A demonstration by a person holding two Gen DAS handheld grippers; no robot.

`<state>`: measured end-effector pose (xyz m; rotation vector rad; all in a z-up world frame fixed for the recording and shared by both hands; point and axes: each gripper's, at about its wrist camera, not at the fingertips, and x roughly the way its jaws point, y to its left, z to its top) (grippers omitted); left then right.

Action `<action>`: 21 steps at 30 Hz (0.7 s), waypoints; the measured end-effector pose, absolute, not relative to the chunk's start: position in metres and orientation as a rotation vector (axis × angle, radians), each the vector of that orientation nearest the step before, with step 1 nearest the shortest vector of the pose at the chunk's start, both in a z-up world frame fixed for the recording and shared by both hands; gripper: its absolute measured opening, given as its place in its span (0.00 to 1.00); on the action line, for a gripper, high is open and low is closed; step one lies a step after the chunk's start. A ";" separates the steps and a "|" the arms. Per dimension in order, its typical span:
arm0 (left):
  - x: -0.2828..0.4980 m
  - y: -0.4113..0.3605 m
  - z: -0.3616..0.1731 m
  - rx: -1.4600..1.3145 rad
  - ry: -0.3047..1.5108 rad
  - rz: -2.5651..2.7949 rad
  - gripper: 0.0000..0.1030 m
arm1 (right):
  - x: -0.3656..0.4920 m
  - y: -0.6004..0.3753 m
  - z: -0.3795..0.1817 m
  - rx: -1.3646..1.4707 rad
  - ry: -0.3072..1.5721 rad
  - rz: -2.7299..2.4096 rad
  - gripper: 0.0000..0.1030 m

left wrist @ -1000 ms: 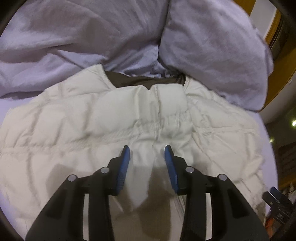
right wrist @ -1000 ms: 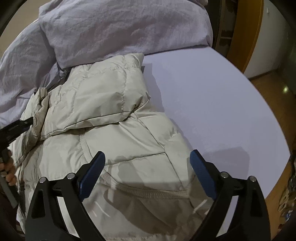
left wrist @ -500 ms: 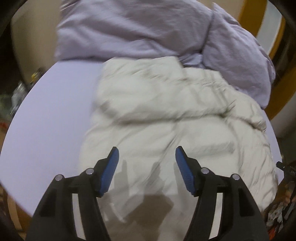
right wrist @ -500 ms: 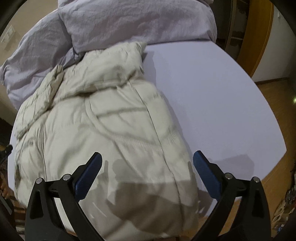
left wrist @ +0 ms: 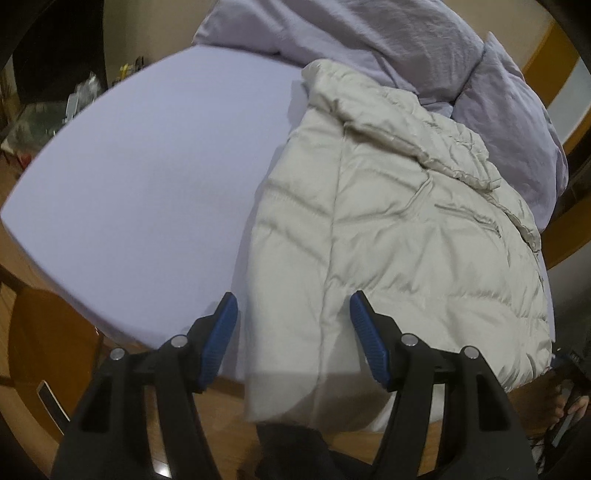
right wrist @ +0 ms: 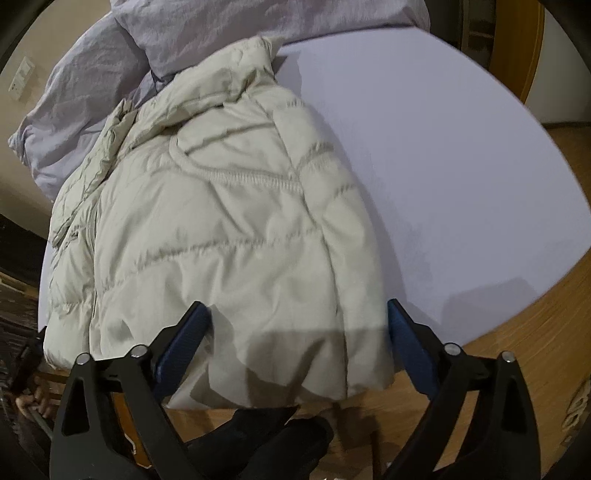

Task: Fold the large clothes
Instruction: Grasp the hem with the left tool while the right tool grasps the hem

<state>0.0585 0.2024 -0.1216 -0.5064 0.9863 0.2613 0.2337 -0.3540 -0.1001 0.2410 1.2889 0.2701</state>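
Both tools are spread wide and hold nothing. The left tool (left wrist: 293, 339) hangs over the near hem of the cream puffer jacket (left wrist: 399, 229), at the jacket's left corner; the right tool (right wrist: 299, 343) hangs over the hem's right corner. The jacket lies on the lavender bed (left wrist: 147, 166), hem draped over the near edge, collar far off by the rumpled duvet (left wrist: 369, 33). Its long axis runs straight away from both tools, each about equally near the hem.

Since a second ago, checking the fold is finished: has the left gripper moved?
Yes. The left gripper has pulled back off the cream puffer jacket, toward the near edge of the lavender bed, jaws open and empty.
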 end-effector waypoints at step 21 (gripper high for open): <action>0.048 0.191 -0.087 -0.585 0.845 0.204 0.09 | 0.236 -0.352 -0.058 0.282 1.096 0.336 0.11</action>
